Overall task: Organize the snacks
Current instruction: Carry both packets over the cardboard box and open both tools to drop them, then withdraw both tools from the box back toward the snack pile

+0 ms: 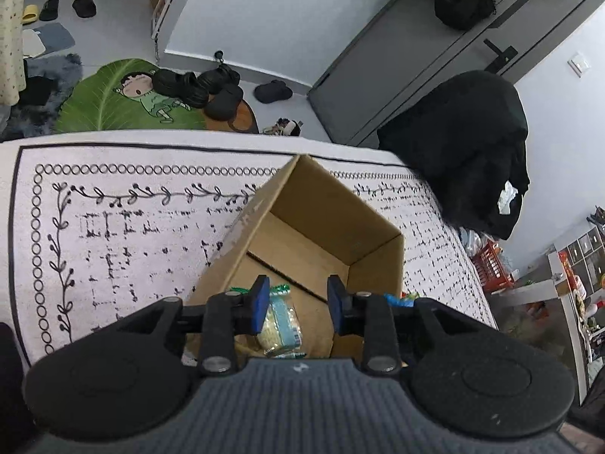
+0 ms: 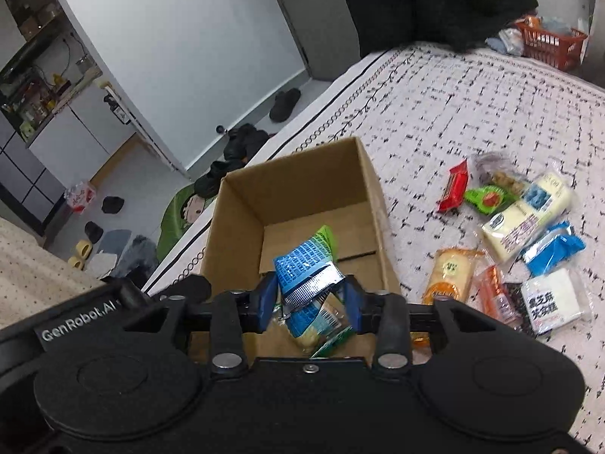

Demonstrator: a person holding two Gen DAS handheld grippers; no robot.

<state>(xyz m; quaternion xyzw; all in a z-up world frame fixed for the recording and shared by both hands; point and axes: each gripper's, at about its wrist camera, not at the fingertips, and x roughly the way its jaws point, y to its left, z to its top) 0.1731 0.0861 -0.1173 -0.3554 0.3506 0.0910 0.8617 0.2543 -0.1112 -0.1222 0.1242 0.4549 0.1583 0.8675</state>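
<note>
An open cardboard box (image 1: pixel 321 204) (image 2: pixel 295 189) stands on the patterned bed cover (image 1: pixel 132 227). My left gripper (image 1: pixel 298 300) hangs over the box's near end, open, pads apart. A yellow-and-blue snack packet (image 1: pixel 281 321) lies on the box floor below it, untouched. My right gripper (image 2: pixel 310 302) is above the same box with a tilted blue-and-green packet (image 2: pixel 306 265) loose between its blue pads. Another packet (image 2: pixel 321 325) lies beneath it in the box. Several snacks lie on the cover to the right: a red packet (image 2: pixel 455 187), a white pack (image 2: pixel 525 219), a blue one (image 2: pixel 554 249).
A black coat (image 1: pixel 461 143) hangs by the bed's far corner beside a grey door (image 1: pixel 416 56). An orange basket (image 2: pixel 552 45) sits past the bed. Beyond the bed's far edge the floor holds shoes (image 1: pixel 211 87) and a green leaf rug (image 1: pixel 113 102).
</note>
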